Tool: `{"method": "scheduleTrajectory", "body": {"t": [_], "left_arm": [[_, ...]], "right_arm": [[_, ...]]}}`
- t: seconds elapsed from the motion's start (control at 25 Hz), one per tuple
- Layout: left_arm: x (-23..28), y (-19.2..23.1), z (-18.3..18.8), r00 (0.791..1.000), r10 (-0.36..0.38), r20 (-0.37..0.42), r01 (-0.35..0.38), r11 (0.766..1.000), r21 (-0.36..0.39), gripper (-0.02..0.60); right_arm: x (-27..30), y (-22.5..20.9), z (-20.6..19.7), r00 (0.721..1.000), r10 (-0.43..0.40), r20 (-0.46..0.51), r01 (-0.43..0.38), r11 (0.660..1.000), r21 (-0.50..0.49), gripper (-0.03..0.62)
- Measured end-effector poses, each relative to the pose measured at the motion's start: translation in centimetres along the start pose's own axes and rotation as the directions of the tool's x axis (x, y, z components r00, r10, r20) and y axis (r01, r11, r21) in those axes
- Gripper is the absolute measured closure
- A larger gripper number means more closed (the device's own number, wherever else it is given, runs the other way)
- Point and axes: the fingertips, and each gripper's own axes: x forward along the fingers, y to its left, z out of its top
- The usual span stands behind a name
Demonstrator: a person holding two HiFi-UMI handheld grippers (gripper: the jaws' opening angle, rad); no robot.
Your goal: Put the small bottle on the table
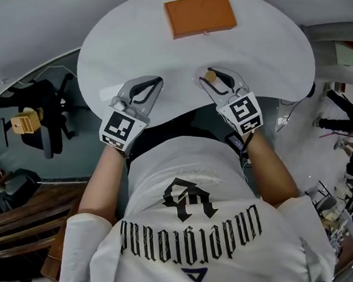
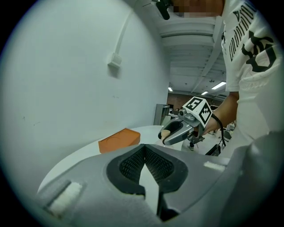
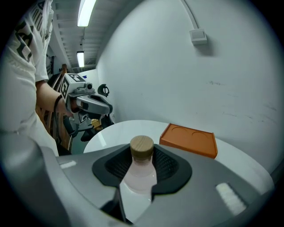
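Note:
A small, pale pink bottle (image 3: 141,173) with a wooden cap (image 3: 142,147) stands upright between the jaws of my right gripper (image 3: 143,155), which is shut on it. In the head view that gripper (image 1: 217,82) is over the near edge of the round white table (image 1: 267,51), with the cap (image 1: 210,76) showing. I cannot tell if the bottle touches the table. My left gripper (image 1: 141,90) hovers beside it to the left, shut and empty, with its tips meeting (image 2: 144,148). Across from the left gripper's camera are the right gripper (image 2: 177,132) and the cap (image 2: 165,133).
An orange tray (image 1: 200,15) with round recesses lies at the table's far side (image 3: 190,140) (image 2: 119,139). Behind the table is a white wall with a cable box (image 3: 198,35). A black office chair (image 1: 47,117) stands left of the table, and there is clutter on the floor at right (image 1: 345,124).

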Motion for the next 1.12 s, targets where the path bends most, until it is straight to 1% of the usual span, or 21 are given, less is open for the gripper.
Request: {"method": "scheduleTrajectory", "body": {"t": [0.12,0.24,0.28,0.4,0.6,0.84,1.12], "left_arm": [[0.3,1.1,-1.5,1.0,-0.012,-0.021,0.011,1.0,-0.01,0.574],[0.6,1.4,-2.7,0.999,-0.022,-0.031,0.021,0.999,-0.05,0.574],[0.8,1.5,-3.1,0.999,-0.024,-0.039,0.022,0.998,-0.052,0.574],[1.3,1.6,-4.5,0.997,-0.034,-0.076,0.032,0.999,-0.026,0.574],[1.2,2.1,-6.3,0.994,-0.05,-0.098,0.045,0.998,-0.047,0.574],[1.2,3.2,-7.4,0.992,-0.048,-0.118,0.04,0.997,-0.067,0.574],[1.6,3.0,-8.1,0.99,-0.065,-0.123,0.055,0.995,-0.083,0.574]], "right_arm": [[1.7,-0.1,-1.0,1.0,0.004,-0.029,-0.004,1.0,0.002,0.454],[2.9,0.2,-2.2,0.998,0.012,-0.061,-0.011,1.0,0.003,0.454],[3.3,0.3,-2.6,0.997,0.015,-0.073,-0.015,1.0,0.003,0.454],[4.5,0.3,-3.8,0.994,0.025,-0.106,-0.025,1.0,-0.001,0.454],[6.5,0.5,-5.7,0.988,0.045,-0.146,-0.047,0.999,-0.014,0.453],[7.6,0.1,-7.5,0.98,0.049,-0.193,-0.051,0.999,-0.006,0.453],[8.5,-0.1,-8.9,0.974,0.042,-0.222,-0.045,0.999,-0.01,0.451]]}}
